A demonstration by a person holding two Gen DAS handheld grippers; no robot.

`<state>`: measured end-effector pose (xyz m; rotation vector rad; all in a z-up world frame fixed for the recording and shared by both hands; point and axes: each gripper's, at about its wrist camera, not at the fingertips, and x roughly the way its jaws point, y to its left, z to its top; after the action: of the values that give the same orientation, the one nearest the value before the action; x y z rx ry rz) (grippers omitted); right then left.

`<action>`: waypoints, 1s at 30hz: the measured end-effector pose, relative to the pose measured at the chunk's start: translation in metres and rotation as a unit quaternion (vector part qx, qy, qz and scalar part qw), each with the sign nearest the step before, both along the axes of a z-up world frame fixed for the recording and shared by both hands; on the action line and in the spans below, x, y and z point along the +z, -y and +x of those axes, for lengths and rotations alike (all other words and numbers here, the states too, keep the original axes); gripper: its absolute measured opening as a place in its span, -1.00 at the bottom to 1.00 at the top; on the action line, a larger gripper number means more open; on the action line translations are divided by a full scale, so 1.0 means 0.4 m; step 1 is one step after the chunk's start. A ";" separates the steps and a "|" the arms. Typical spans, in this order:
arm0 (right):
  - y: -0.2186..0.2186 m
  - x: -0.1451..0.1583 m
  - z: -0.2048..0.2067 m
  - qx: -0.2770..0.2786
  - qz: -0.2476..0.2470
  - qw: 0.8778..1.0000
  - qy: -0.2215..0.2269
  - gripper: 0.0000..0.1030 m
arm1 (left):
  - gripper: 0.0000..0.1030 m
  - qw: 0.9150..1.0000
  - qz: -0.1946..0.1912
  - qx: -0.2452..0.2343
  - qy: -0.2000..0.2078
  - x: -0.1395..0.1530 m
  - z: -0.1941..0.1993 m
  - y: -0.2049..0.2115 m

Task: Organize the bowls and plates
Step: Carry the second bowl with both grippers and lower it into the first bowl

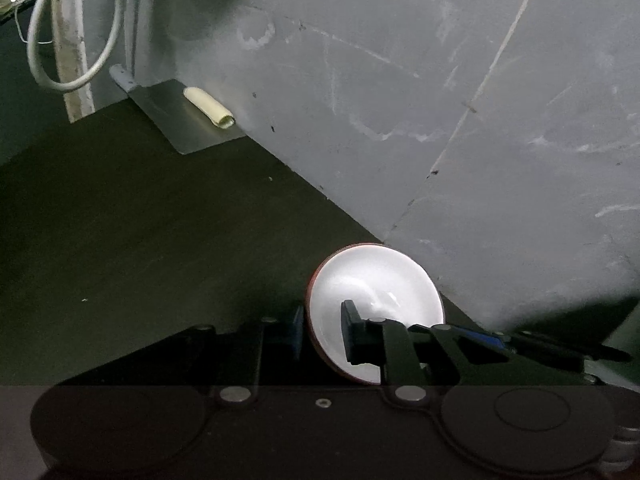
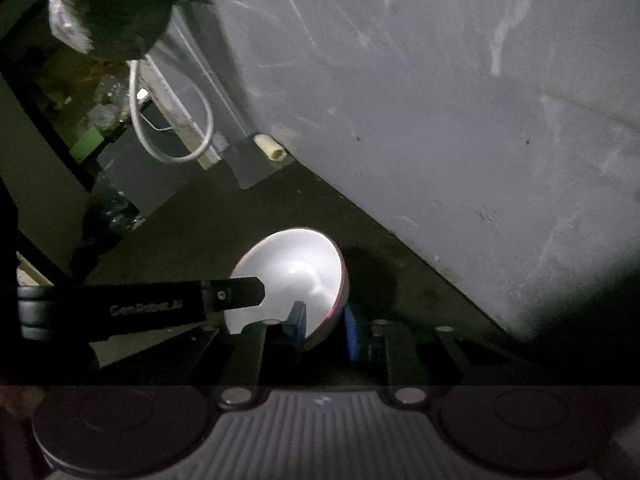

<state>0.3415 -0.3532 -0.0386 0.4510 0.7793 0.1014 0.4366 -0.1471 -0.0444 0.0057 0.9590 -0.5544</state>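
A bowl (image 1: 376, 280) with a white inside and a red rim stands tilted on a dark counter (image 1: 140, 240), close to a grey wall. My left gripper (image 1: 324, 332) is shut on its near-left rim, one pad outside and one finger inside. The right gripper's black linkage (image 1: 480, 340) reaches the bowl's lower right edge. In the right wrist view the same bowl (image 2: 296, 264) tips to the left. My right gripper (image 2: 324, 328) is shut on its right rim, blue pads on both sides of the wall. The left gripper's finger (image 2: 240, 292) enters from the left over the bowl.
The grey scratched wall (image 1: 440, 100) runs diagonally behind the bowl. Far left at the wall's foot lie a metal plate (image 1: 176, 120) with a cream roll (image 1: 210, 106), and a white cable loop (image 1: 76, 40) hangs there. A dark round object (image 2: 120, 8) looms upper left.
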 end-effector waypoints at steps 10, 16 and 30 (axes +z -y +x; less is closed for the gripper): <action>-0.012 0.132 -0.102 0.029 -0.012 0.998 0.051 -0.56 | -0.60 0.998 -0.046 0.016 0.039 0.123 -0.112 -0.064; -0.017 0.199 -0.170 0.045 -0.017 0.996 0.072 -0.56 | -0.60 0.996 -0.066 0.013 0.055 0.183 -0.185 -0.093; -0.039 0.239 -0.312 0.066 -0.022 0.995 0.073 -0.56 | -0.60 0.996 -0.063 0.001 0.058 0.201 -0.322 -0.127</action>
<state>0.2166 -0.3376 0.0572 0.3459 0.6655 0.2372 0.3076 -0.0964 0.0361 -0.0757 0.8104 -0.6059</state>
